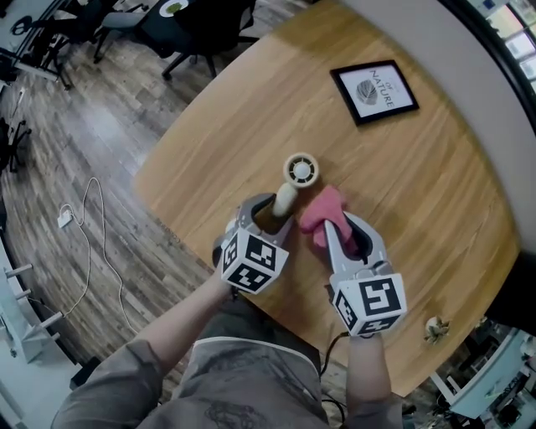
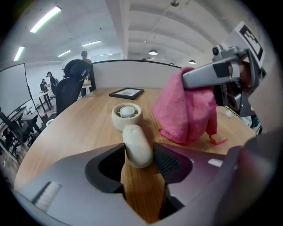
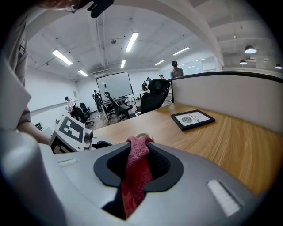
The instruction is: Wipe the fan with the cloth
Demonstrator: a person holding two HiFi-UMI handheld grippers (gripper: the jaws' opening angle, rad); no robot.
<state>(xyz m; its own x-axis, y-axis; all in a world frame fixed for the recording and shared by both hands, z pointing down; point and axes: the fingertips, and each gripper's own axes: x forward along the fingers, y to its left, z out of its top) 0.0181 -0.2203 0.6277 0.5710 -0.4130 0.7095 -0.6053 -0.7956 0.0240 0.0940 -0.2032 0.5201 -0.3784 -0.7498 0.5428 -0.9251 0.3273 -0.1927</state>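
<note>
A small cream hand fan lies on the round wooden table, its round head away from me and its handle toward me. My left gripper has the end of the handle between its pads, and both pads touch it. My right gripper is shut on a pink cloth. The cloth hangs bunched just right of the fan, its lower edge on the table. In the right gripper view the cloth hides most of the fan.
A black-framed picture lies further back on the table. A small object sits near the table's near right edge. Office chairs stand beyond the table, and a cable lies on the floor at left.
</note>
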